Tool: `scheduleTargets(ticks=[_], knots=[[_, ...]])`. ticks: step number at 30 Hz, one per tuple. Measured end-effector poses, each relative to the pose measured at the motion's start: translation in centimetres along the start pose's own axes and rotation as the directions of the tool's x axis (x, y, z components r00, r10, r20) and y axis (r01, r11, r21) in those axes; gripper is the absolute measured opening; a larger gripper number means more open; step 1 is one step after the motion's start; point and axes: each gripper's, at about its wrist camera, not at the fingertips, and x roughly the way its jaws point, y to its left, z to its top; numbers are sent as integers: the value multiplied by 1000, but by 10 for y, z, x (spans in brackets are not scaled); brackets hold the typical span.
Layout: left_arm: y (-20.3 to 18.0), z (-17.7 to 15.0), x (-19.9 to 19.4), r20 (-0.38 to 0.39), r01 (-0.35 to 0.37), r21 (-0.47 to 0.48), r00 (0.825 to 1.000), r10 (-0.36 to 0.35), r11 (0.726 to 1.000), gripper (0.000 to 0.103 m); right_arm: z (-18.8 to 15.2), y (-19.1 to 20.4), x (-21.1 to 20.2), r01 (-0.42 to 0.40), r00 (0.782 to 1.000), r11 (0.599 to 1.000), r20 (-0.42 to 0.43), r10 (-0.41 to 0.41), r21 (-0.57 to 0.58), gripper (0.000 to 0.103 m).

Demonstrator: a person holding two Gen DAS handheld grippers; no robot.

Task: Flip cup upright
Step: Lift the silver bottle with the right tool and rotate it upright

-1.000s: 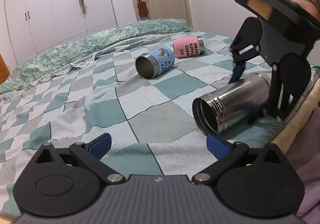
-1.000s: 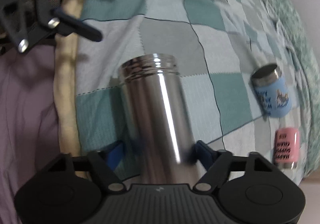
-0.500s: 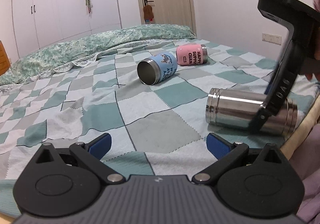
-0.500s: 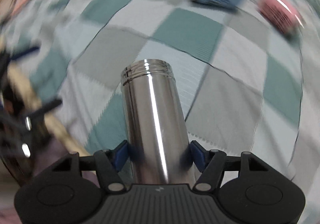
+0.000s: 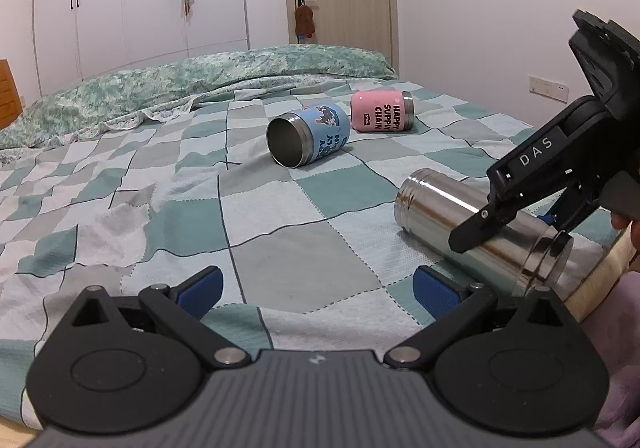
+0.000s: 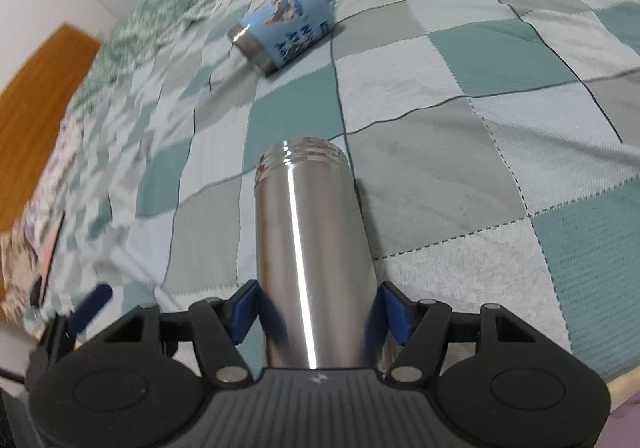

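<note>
A tall steel cup [image 6: 310, 248] is held by its base end in my right gripper [image 6: 316, 306], whose blue pads press both its sides. In the left wrist view the steel cup [image 5: 476, 228] is tilted, open end pointing left and slightly up, near the bed's front right edge, with the right gripper [image 5: 560, 183] around it. A blue cup [image 5: 308, 133] and a pink cup [image 5: 382, 111] lie on their sides farther back. My left gripper [image 5: 316, 288] is open and empty above the bed's near edge.
The checked green and grey bedspread [image 5: 260, 207] covers the bed. A rumpled green quilt [image 5: 180, 87] lies along the far side. A wooden headboard [image 6: 36, 95] is at the left in the right wrist view. A door and wardrobes stand behind.
The right gripper has swung the steel cup round, so its open end now points away from the left wrist camera and toward the other cups. The left gripper has stayed open and risen slightly.
</note>
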Motion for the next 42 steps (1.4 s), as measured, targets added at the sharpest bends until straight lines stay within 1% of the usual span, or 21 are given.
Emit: scheduleTargets(ticks=[4, 6, 8, 11, 12, 14, 18, 22, 23, 24, 25, 26, 28, 30, 32, 34, 35, 37, 38, 40, 42], knots=[[-1, 0, 1, -4, -4, -11, 1000, 4, 1000, 103, -1, -4, 3, -14, 1000, 999, 25, 14, 36, 64], [-1, 0, 1, -6, -7, -10, 1000, 7, 1000, 103, 0, 0, 3, -5, 1000, 1000, 20, 5, 10, 63], [-1, 0, 2, -7, -10, -11, 1000, 10, 1000, 103, 3, 7, 4, 18, 1000, 998, -3, -18, -56, 64], [0, 1, 3, -10, -16, -14, 1000, 16, 1000, 103, 8, 16, 1, 63, 998, 990, 19, -61, -130, 82], [0, 1, 4, -12, -18, -14, 1000, 17, 1000, 103, 11, 19, 1, 70, 997, 986, 35, -65, -151, 80], [0, 1, 5, -14, -23, -13, 1000, 23, 1000, 103, 19, 23, 2, 72, 997, 980, 48, -64, -187, 80], [1, 2, 7, -16, -31, -19, 999, 31, 999, 103, 32, 31, 15, 97, 995, 966, 26, -93, -241, 80], [2, 2, 7, -17, -31, -19, 999, 30, 999, 103, 43, 33, 29, 135, 991, 957, 14, -136, -256, 78], [2, 2, 7, -17, -30, -20, 999, 29, 999, 103, 45, 33, 31, 138, 990, 956, 8, -140, -260, 75], [2, 2, 8, -18, -30, -19, 999, 29, 999, 103, 47, 33, 34, 133, 990, 955, -4, -139, -266, 62], [2, 2, 7, -20, -31, -18, 999, 31, 999, 103, 48, 31, 34, 110, 993, 959, -16, -118, -261, 61], [3, 2, 7, -20, -32, -19, 999, 31, 999, 103, 48, 31, 33, 108, 993, 959, -17, -116, -261, 61], [4, 2, 7, -18, -31, -24, 999, 31, 999, 103, 43, 32, 26, 101, 995, 952, 16, -101, -290, 61], [5, 3, 7, -15, -32, -27, 999, 32, 999, 103, 35, 31, 14, 86, 995, 943, 71, -67, -321, 61], [5, 5, 6, -8, -33, -32, 999, 33, 999, 103, 27, 30, 0, 74, 990, 932, 137, -27, -354, 61], [5, 7, 5, 0, -32, -39, 999, 32, 999, 103, 17, 28, -17, 60, 976, 921, 218, 27, -384, 61], [5, 8, 4, 5, -30, -44, 1000, 30, 999, 103, 12, 26, -25, 55, 964, 915, 258, 55, -401, 61], [4, 10, 2, 15, -31, -52, 999, 32, 998, 103, -1, 22, -43, 70, 929, 895, 355, 102, -440, 61], [4, 11, 1, 19, -32, -56, 999, 33, 998, 103, -7, 21, -51, 87, 908, 885, 403, 119, -457, 61], [2, 14, -1, 32, -27, -65, 999, 29, 997, 103, -17, 15, -66, 129, 854, 868, 498, 148, -479, 61], [0, 17, -2, 45, -25, -76, 999, 28, 997, 103, -24, 8, -77, 169, 802, 857, 574, 168, -487, 61]])
